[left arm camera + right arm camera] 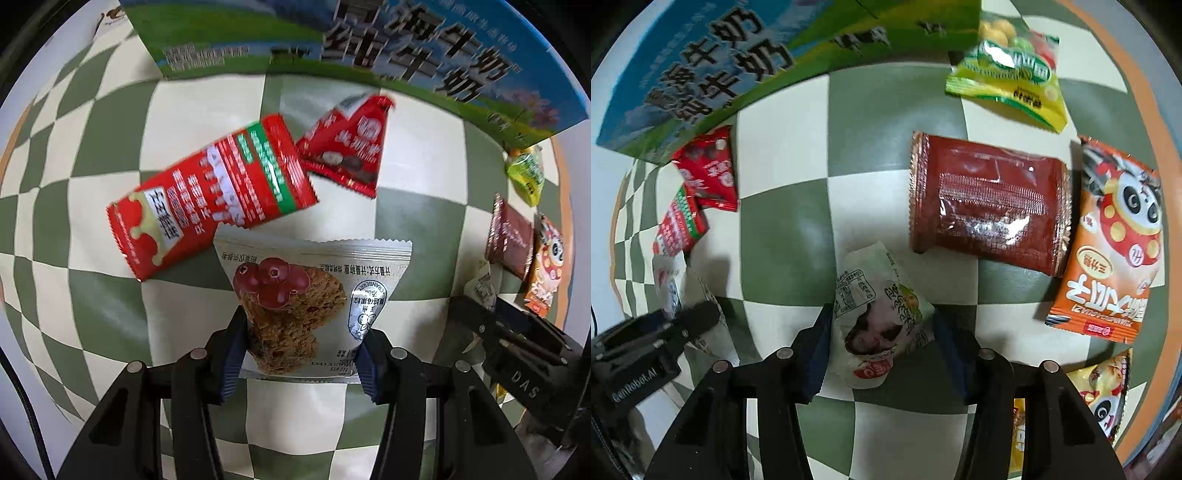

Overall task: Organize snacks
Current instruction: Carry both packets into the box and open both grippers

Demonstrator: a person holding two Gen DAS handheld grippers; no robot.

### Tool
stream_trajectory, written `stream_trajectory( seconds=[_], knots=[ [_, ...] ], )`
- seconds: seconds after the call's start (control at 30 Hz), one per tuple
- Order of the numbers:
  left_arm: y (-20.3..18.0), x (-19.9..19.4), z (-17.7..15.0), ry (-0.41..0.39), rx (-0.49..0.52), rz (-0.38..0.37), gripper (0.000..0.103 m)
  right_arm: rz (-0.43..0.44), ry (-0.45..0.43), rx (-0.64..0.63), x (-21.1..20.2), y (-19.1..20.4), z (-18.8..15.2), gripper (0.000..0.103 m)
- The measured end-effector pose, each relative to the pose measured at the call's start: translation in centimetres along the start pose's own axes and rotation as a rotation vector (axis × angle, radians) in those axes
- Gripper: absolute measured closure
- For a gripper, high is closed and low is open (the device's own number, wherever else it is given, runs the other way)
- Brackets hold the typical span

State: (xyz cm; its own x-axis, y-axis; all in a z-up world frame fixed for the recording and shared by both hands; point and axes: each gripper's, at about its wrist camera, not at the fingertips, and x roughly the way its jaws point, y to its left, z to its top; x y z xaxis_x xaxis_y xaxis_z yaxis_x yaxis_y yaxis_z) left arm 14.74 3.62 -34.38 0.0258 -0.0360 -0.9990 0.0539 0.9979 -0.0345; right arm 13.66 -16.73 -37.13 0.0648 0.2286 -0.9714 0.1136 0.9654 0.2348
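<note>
Left hand-held gripper (pixel 301 354) is clamped on the oat bar (pixel 314 295), both pads pinching the near end of the silver wrapper, and the packet hangs just over the checkered worktop (pixel 184 107). It looks light, a crumbly pressed bar inside slick foil, so a hard squeeze could crack it. Gripping across the narrow sides, as here, seems the sound choice.

Right hand-held gripper (pixel 881 343) has the white pouch (pixel 879 317) between its jaws. The left pad is against the wrapper; the right pad sits close, but from this angle I can't say it presses, so grip or near-grip is unclear. That pouch is puffy and soft, crinkled film that will slide and deform. Best taken across its fat middle.

Around them, loose on the cloth: a long red pack (pixel 210 199) and a small red packet (pixel 347 147) near the milk carton (pixel 424 48); on the right side, a brown sachet (pixel 988 199), an orange panda bag (pixel 1115 240) and a green candy bag (pixel 1008 70). All flat, light, slippery film.
</note>
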Motion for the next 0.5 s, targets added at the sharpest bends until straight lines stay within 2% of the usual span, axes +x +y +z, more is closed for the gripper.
stream_trajectory(
  seconds=[0.13, 0.27, 0.4, 0.5],
  knots=[
    [0.3, -3.6, 0.0, -0.049, 0.004, -0.039, 0.054, 0.050, -0.051, -0.002, -3.0, 0.4, -0.8, 0.048],
    [-0.3, -9.0, 1.1, -0.133, 0.014, -0.108, 0.054, 0.130, -0.150, -0.008, -8.6, 1.0, 0.3, 0.048],
    [-1.3, -15.4, 4.5, -0.233, 0.045, -0.175, 0.054, 0.186, -0.273, -0.014, -15.0, 2.1, 3.1, 0.048],
    [-2.3, -18.8, 8.3, -0.295, 0.077, -0.173, 0.054, 0.179, -0.353, -0.023, -18.6, 2.3, 6.8, 0.048]
  ],
)
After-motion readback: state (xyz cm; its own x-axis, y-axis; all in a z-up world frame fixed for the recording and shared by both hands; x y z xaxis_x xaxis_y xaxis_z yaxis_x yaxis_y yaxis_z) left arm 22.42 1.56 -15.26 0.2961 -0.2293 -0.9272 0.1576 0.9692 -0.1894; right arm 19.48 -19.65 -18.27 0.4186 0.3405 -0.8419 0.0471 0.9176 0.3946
